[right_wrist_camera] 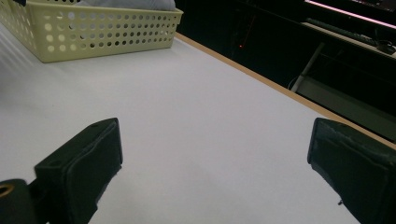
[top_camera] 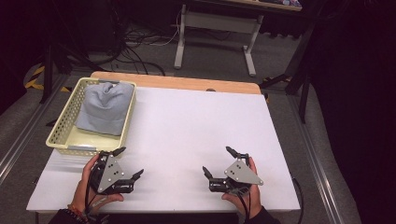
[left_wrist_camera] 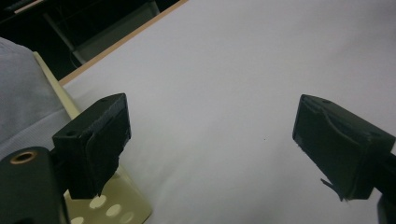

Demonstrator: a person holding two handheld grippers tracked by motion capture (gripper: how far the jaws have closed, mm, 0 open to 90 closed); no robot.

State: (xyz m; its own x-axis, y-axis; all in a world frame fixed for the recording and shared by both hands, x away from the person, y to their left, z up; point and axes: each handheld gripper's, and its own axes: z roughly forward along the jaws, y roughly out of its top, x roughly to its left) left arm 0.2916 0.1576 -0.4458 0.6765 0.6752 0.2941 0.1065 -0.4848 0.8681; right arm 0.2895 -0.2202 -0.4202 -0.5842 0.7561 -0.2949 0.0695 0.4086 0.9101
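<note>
both claws released, left claw beside basket with grey cloth, right claw apart

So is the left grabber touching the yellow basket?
Cannot tell. In the high view the left gripper sits right by the basket corner, one jaw tip at its rim; the left gripper view has that jaw overlapping the rim, no clear gap.

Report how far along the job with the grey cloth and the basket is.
Looks done: the folded grey cloth lies inside the yellow basket at the table's far left. In hand: nothing; the left gripper and right gripper both rest near the front edge of the white table, jaws open and empty. Left: no other item lies on the tabletop, so probably nothing remains.
</note>
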